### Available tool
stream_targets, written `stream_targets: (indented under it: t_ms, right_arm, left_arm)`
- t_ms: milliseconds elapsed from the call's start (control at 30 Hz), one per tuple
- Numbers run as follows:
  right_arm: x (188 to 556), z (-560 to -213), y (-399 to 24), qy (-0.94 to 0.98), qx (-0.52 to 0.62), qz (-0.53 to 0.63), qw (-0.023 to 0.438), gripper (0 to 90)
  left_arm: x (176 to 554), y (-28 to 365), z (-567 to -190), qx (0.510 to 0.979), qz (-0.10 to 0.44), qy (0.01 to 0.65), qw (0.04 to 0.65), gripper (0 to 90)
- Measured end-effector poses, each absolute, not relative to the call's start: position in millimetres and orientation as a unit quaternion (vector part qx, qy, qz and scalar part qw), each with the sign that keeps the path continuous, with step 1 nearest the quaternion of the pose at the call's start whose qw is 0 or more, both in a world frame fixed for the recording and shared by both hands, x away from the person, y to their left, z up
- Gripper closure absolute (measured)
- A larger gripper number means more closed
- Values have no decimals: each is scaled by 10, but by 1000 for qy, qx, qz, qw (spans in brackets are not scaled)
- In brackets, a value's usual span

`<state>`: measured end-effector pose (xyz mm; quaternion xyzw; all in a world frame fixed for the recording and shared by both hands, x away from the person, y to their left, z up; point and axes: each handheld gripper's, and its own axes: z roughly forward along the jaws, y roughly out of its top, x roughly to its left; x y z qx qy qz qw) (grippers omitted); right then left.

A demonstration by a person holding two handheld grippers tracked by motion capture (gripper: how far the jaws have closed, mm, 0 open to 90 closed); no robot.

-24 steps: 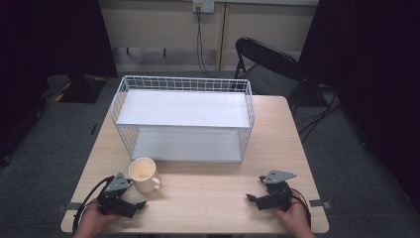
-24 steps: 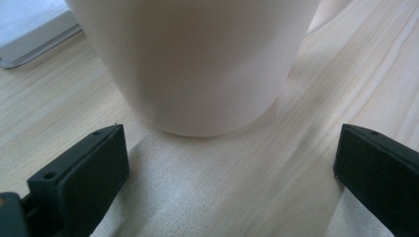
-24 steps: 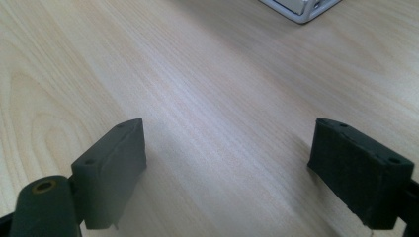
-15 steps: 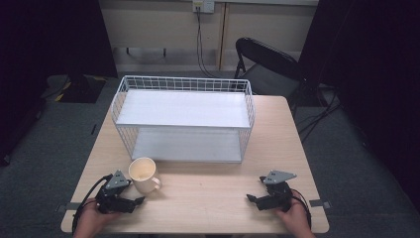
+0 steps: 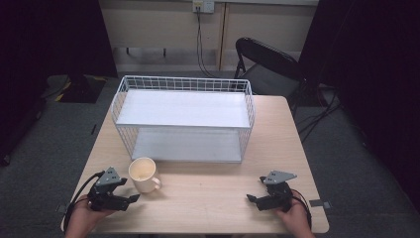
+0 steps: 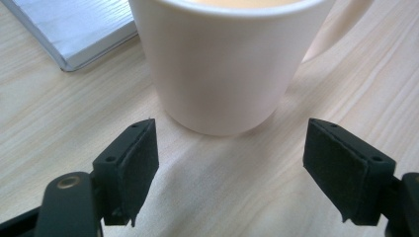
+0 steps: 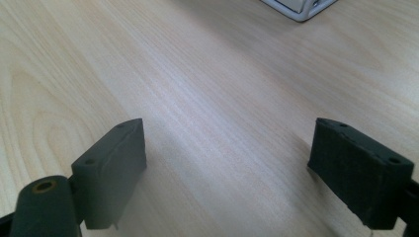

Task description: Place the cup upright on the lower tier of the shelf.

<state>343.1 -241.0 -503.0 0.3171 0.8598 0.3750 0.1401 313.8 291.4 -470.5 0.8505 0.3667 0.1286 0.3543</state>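
A cream mug [image 5: 143,174] stands upright on the wooden table [image 5: 208,198], near its front left, with its handle to the right. My left gripper [image 5: 131,199] lies just in front of the mug and a little to its left, jaws open. In the left gripper view the mug [image 6: 222,64] rises close ahead of the open left gripper [image 6: 232,168]; the pads [image 6: 141,163] do not touch it. My right gripper [image 5: 251,198] rests at the front right, open over bare wood. In the right gripper view nothing lies in the open right gripper [image 7: 227,163].
A white wire rack [image 5: 183,79] with an upper and a lower white shelf takes up the back half of the table; its corner [image 7: 301,7] is in the right gripper view. A black chair [image 5: 267,64] stands behind the table's far right corner.
My left gripper has edged slightly to the left and away from the table's front edge. The mug and the right gripper have kept still.
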Motion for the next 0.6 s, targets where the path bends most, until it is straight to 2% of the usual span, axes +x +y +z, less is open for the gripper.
stream_targets:
  t_ms: [600]
  right_arm:
    - [3427,-5031,-2411,860,318,375,141,135]
  left_arm:
    - [3159,2949,-4491,842,126,371,371,234]
